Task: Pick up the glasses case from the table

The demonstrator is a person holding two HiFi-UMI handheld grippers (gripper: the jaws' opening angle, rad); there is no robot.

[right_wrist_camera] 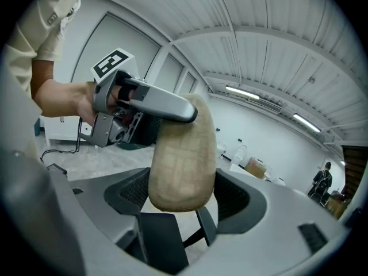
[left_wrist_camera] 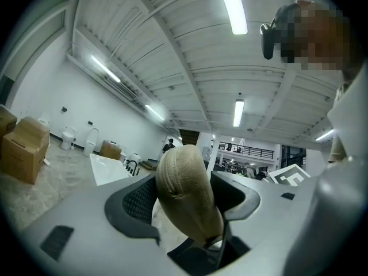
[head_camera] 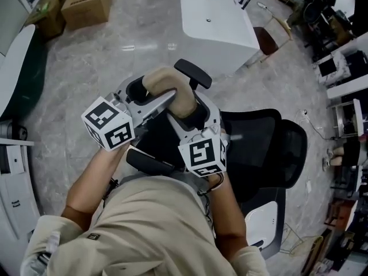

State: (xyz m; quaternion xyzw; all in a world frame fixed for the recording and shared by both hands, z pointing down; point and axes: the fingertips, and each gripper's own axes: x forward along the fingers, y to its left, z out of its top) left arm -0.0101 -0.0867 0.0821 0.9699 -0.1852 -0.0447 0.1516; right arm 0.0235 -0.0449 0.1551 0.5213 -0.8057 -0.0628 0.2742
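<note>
Hanging in midair above the office chair (head_camera: 270, 148), the glasses case (head_camera: 167, 82) is looking light, padded and grippy in its beige fabric. The left gripper (left_wrist_camera: 184, 200) is clamping one end and the right gripper (right_wrist_camera: 184, 194) the other, so a gentle squeeze is probably sufficing.

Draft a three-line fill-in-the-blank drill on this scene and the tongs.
1. The left tongs and right tongs are ____ shut on the glasses case.
2. The black office chair stands on the ____.
3. The boxes at the head view's top left are made of ____.
Missing words: both; floor; cardboard.
</note>
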